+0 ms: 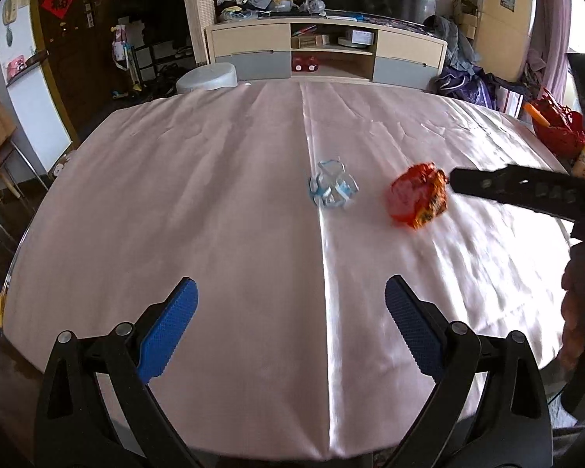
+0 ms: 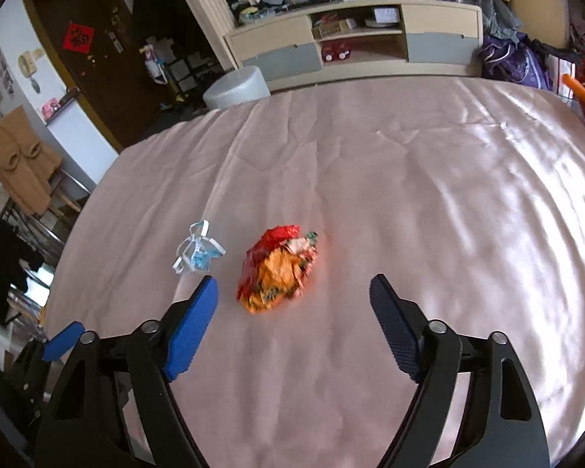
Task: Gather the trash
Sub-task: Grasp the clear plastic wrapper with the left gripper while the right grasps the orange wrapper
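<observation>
Right wrist: right claw [image 2: 292,292] spread wide, straddling the wrapper [image 2: 279,269] for pickup. Left claw [image 1: 290,296] spread, idle, well short of wrapper.

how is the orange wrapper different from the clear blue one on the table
The orange wrapper is opaque red and orange; the clear blue wrapper is see-through with blue and white print. The orange wrapper is the bulkier wad; the clear blue wrapper is smaller and flimsier. The orange wrapper lies just ahead of the open right gripper; the clear blue wrapper lies left of it. Both are crumpled on the pink tablecloth.
</observation>
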A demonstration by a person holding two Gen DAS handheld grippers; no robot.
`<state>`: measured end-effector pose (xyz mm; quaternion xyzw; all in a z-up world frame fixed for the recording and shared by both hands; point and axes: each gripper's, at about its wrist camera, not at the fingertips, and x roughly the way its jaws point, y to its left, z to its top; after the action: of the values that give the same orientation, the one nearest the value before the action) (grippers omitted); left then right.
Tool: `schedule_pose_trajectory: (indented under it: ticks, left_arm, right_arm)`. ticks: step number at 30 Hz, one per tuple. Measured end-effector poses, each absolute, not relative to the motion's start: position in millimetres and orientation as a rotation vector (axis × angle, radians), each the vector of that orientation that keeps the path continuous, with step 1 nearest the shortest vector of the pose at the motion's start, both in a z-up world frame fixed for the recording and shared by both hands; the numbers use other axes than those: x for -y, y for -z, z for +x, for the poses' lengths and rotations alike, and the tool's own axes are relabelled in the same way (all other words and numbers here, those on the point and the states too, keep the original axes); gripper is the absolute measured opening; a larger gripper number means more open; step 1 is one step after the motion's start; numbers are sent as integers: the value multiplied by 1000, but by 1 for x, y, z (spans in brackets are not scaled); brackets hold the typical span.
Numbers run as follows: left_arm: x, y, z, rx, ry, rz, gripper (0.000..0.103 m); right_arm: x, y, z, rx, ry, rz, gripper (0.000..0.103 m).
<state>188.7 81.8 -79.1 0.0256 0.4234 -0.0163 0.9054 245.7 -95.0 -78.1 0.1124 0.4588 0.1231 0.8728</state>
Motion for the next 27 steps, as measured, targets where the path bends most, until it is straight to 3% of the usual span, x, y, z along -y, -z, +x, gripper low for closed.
schedule_pose_trajectory:
  ticks: [4, 6, 19, 22, 24, 27]
  left_arm:
    - [-79, 83, 205, -877, 34, 60, 92]
    - [-78, 86, 211, -877, 35, 63, 92]
    - [-46, 95, 274, -862, 52, 92, 82]
    - [-40, 103, 285, -884, 59, 89, 73]
    - [-37, 110, 291, -906, 65, 94, 50]
    - [-35, 116, 291, -925, 80, 98, 26]
  right_arm:
    - [81, 94, 262, -992, -262, 220, 69]
    - [77, 102, 268, -1012, -285, 236, 47]
    - [104, 88, 283, -925, -269, 171, 41]
    - [110, 87, 282, -921, -265, 147, 41]
    - [115, 87, 280, -925, -266, 137, 41]
    - [121, 85, 277, -927, -259, 134, 41]
